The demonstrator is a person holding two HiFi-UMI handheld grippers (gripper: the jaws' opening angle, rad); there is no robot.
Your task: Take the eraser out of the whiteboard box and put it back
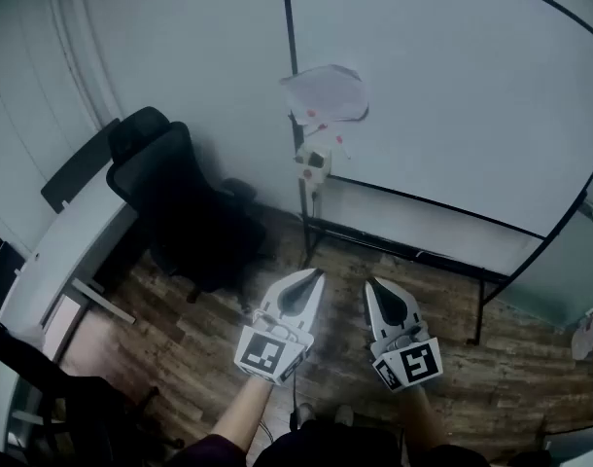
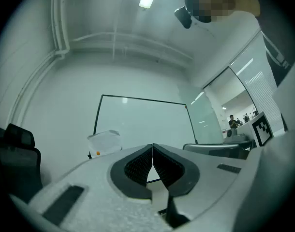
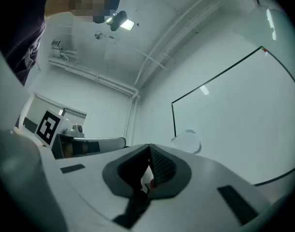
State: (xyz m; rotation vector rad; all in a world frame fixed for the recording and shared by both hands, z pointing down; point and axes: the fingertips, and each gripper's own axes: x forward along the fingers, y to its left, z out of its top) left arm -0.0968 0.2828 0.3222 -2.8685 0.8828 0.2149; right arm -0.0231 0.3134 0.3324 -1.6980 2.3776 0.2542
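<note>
A large whiteboard (image 1: pixel 452 95) stands on a black frame ahead of me. A translucent box (image 1: pixel 324 95) with something pinkish inside hangs at the board's left edge, and a small white item (image 1: pixel 314 161) sits just below it. I cannot make out the eraser. My left gripper (image 1: pixel 313 274) and right gripper (image 1: pixel 373 285) are held side by side low in the head view, well short of the board, both shut and empty. The left gripper view shows the left gripper (image 2: pixel 152 147) shut, with the box (image 2: pixel 105 141) and whiteboard (image 2: pixel 142 122) beyond. The right gripper (image 3: pixel 149 149) is shut too, below the box (image 3: pixel 187 140).
A black office chair (image 1: pixel 180 202) and a white desk (image 1: pixel 68 246) stand at the left, close to the board's left leg (image 1: pixel 306 227). Another dark chair (image 1: pixel 53 397) is at the bottom left. Wooden floor (image 1: pixel 209 329) lies below. People (image 2: pixel 233 122) stand far off behind glass.
</note>
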